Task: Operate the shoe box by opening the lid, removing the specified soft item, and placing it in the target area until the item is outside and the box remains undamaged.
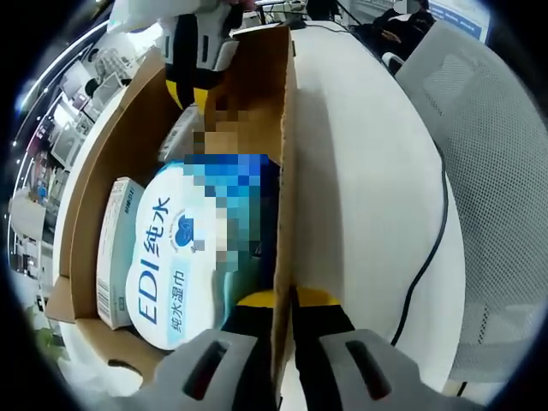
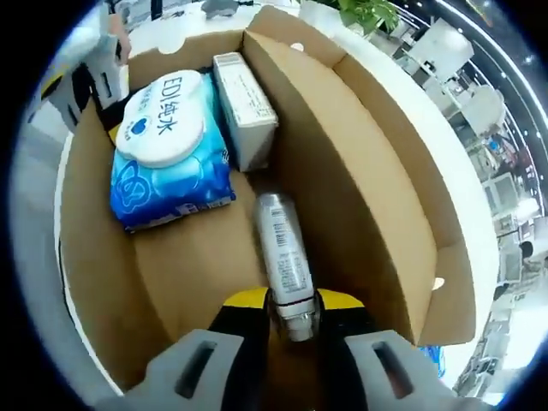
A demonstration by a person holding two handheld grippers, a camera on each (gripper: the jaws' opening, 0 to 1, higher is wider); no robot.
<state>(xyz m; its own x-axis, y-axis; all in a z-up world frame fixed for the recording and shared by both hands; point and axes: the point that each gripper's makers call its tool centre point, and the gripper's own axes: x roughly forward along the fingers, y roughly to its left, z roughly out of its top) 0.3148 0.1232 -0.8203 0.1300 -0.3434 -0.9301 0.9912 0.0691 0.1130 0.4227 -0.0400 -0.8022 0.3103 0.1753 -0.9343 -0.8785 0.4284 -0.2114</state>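
Right now my left tongs (image 1: 287, 300) are clamped on the box (image 1: 278, 128) wall, on the white bench (image 1: 368, 171). My right tongs (image 2: 291, 301) grip the silver can (image 2: 282, 248) lying inside the box. Farther in, the wipes pack (image 2: 167, 145) lies beside a small white carton (image 2: 244, 107).

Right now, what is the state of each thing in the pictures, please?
Shoe box: open, lid folded back.
Wet wipes pack: lying inside the box, lid closed.
Small white carton: inside, beside the pack.
Silver bottle: lying inside, its cap between the right claw.
Left claw: shut on the box wall.
Right claw: shut on the bottle.
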